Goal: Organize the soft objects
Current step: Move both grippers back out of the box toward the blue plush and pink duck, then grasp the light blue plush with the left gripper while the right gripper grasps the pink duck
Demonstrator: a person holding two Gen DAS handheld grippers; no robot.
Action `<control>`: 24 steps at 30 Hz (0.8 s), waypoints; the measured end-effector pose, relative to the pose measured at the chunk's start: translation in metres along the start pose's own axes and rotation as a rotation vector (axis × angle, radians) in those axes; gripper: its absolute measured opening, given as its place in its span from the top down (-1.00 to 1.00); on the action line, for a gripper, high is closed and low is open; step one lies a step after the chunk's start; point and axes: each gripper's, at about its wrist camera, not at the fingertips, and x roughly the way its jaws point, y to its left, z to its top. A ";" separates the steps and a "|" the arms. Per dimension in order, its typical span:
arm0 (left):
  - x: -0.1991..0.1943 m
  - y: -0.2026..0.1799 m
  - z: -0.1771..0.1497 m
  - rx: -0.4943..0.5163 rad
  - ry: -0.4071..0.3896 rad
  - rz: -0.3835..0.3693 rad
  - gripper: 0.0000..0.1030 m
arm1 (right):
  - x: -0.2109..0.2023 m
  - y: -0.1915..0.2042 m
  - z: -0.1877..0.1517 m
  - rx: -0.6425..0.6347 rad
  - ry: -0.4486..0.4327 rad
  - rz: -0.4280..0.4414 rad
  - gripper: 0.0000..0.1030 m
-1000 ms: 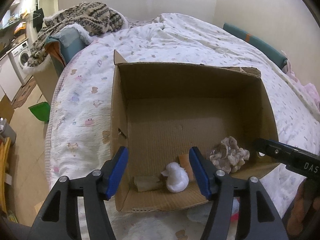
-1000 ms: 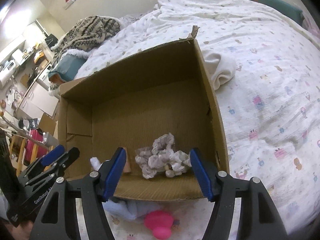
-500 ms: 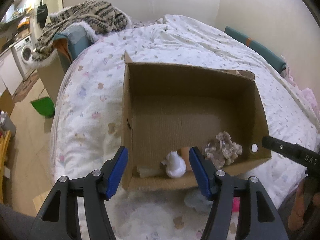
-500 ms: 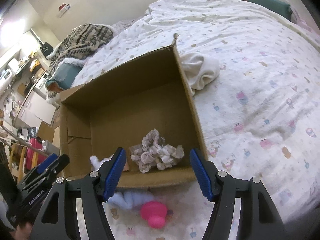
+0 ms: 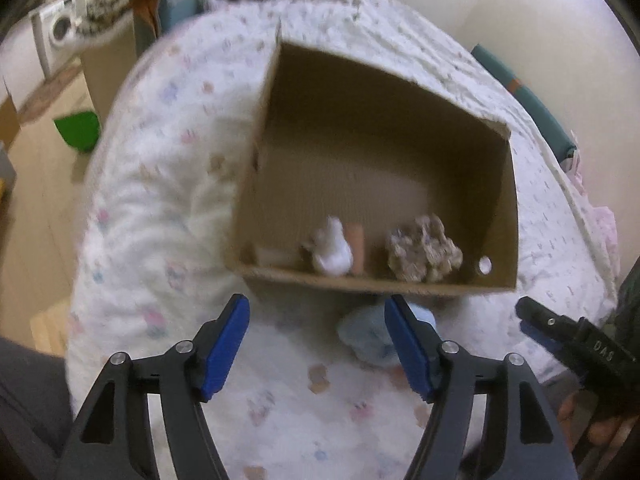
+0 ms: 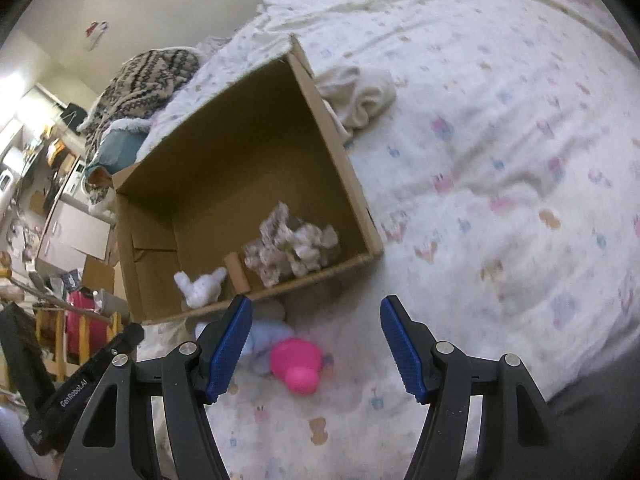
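An open cardboard box sits on the bed. Inside lie a white plush toy, a tan roll and a crumpled grey-beige cloth. In front of the box on the bedding lie a light blue soft item and a pink soft toy. My left gripper is open and empty, just short of the box and beside the blue item. My right gripper is open and empty above the pink toy.
A cream cloth lies right of the box. A patterned blanket is heaped at the bed's far end. The bed edge drops to the floor at left, with a green item and a washing machine.
Both grippers have pulled back from the box toward the near bedding. The blue item and pink toy now lie closer between the fingers. The box contents have not moved.
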 end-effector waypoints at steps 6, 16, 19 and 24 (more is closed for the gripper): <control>0.031 -0.043 -0.017 0.075 0.115 -0.030 -0.31 | 0.007 -0.018 -0.003 0.094 0.057 0.030 -0.36; 0.091 -0.075 -0.019 0.100 0.190 0.029 -0.31 | 0.016 -0.033 -0.002 0.201 0.106 0.085 -0.36; 0.097 -0.072 -0.017 0.084 0.170 0.034 -0.20 | 0.016 -0.034 -0.001 0.210 0.109 0.094 -0.36; 0.098 -0.062 -0.016 0.076 0.198 0.014 0.54 | 0.020 -0.032 0.000 0.201 0.125 0.091 -0.36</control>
